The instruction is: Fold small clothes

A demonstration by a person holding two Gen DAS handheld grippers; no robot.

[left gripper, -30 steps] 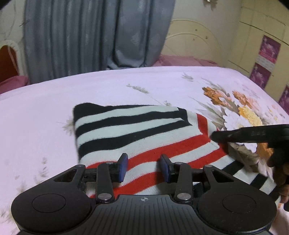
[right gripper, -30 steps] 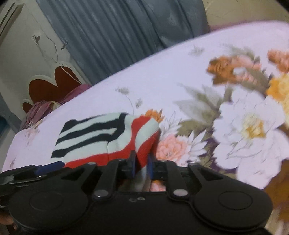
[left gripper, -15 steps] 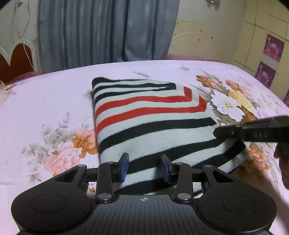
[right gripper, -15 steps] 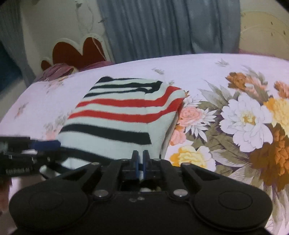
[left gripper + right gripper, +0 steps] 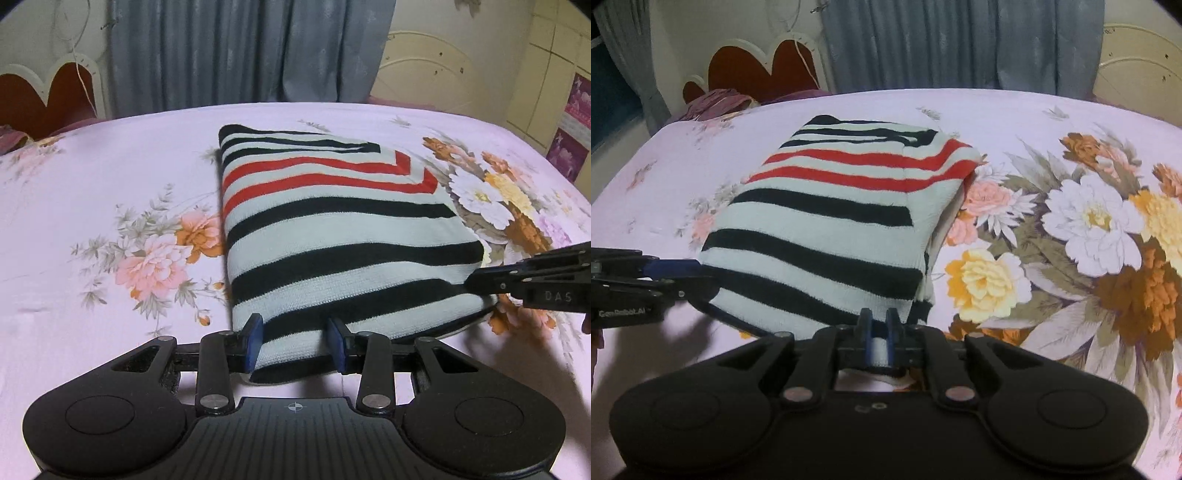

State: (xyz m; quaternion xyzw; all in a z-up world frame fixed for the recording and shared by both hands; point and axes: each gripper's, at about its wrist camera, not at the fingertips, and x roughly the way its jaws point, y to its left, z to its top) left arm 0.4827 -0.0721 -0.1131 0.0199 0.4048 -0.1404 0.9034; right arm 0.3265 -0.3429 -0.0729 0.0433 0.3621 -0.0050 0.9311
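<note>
A striped sweater (image 5: 332, 229), white with black and red bands, lies folded flat on the flowered pink bedsheet (image 5: 110, 166). My left gripper (image 5: 295, 341) is at the sweater's near left edge. Its fingers stand partly apart, with the hem filling the gap between the blue pads. In the right wrist view the sweater (image 5: 827, 229) stretches away from my right gripper (image 5: 877, 325). That gripper is pinched on a white fold of the near right edge, its jaws opening only a touch. Each gripper shows side-on in the other's view: the right gripper (image 5: 476, 286) and the left gripper (image 5: 676, 277).
Far behind the bed hang grey curtains (image 5: 240, 51), with a red and white headboard (image 5: 768, 62) beside them. A purple bundle (image 5: 716, 103) lies at the bed's far left corner. Cream wardrobe doors (image 5: 554, 74) stand to the right. Bare sheet flanks the sweater on both sides.
Both grippers drew back from over the sweater's red stripes to its near edge. The right gripper rolled level and closed on the cloth. The left gripper's gap stayed the same.
</note>
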